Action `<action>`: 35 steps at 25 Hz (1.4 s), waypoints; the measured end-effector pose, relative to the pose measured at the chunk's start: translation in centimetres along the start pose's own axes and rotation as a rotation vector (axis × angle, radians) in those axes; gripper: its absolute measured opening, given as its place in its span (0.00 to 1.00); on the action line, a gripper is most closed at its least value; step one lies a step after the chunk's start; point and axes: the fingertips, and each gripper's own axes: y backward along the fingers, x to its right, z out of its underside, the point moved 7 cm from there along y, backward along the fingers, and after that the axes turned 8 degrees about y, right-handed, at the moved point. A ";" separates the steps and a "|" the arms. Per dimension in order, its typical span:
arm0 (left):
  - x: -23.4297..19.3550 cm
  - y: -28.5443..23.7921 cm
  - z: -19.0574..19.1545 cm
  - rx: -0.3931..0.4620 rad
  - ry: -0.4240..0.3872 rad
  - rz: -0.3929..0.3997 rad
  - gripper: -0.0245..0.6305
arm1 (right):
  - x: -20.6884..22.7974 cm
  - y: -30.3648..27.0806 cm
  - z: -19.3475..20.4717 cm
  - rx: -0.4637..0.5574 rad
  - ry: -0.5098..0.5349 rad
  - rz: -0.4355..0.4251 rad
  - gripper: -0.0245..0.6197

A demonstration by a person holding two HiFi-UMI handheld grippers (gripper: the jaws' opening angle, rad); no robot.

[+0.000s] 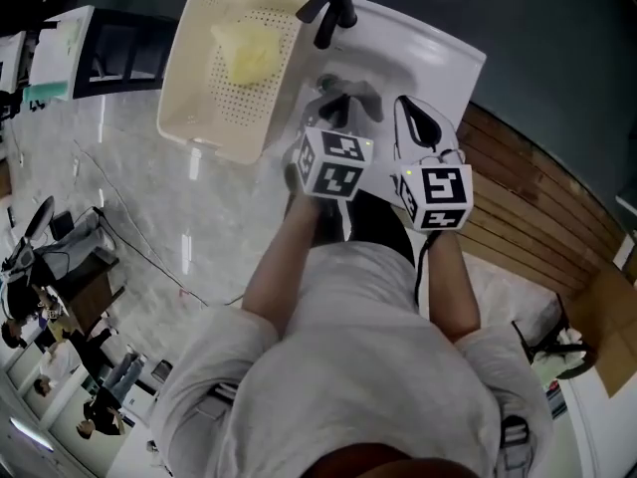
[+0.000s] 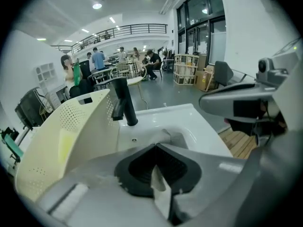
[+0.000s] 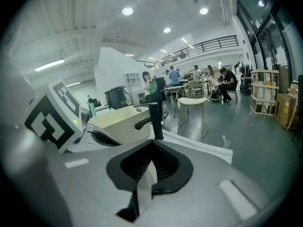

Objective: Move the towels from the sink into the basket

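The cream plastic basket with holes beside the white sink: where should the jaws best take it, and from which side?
Probably the rim of the cream perforated plastic basket, on the long wall next to the white sink, coming from above with one jaw inside and one outside. The wall is thin and open at the top; the whole body looks too wide.

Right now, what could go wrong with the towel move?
The faucet stands at the sink edge next to the basket, so anything carried across could catch on it. The left gripper and right gripper hang close together, both shut, and could collide.
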 end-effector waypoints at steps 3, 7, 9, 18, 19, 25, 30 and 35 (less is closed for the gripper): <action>0.1 1.5 -1.1 0.039 0.004 0.005 0.07 | -0.5 0.0 -0.9 0.010 0.016 -0.006 0.05; 0.0 3.5 -2.1 0.083 0.005 0.012 0.07 | -1.2 0.3 -2.6 0.042 0.033 -0.003 0.05; 0.0 4.3 -2.9 0.103 0.010 0.019 0.07 | -1.3 0.3 -3.6 0.056 0.049 -0.001 0.05; -1.7 7.6 -6.6 0.203 0.022 -0.001 0.07 | -2.6 -0.4 -8.4 0.101 0.104 -0.023 0.05; -2.0 7.8 -7.0 0.213 0.029 -0.003 0.07 | -2.8 -0.7 -8.9 0.107 0.113 -0.031 0.05; -4.2 9.6 -8.0 0.268 0.057 -0.011 0.07 | -4.8 -1.8 -11.6 0.139 0.159 -0.058 0.05; -7.4 11.3 -8.4 0.309 0.111 -0.049 0.07 | -6.9 -3.8 -13.7 0.154 0.189 -0.103 0.05; -10.1 13.3 -7.8 0.335 0.165 -0.094 0.07 | -9.9 -4.9 -14.9 0.162 0.218 -0.172 0.05</action>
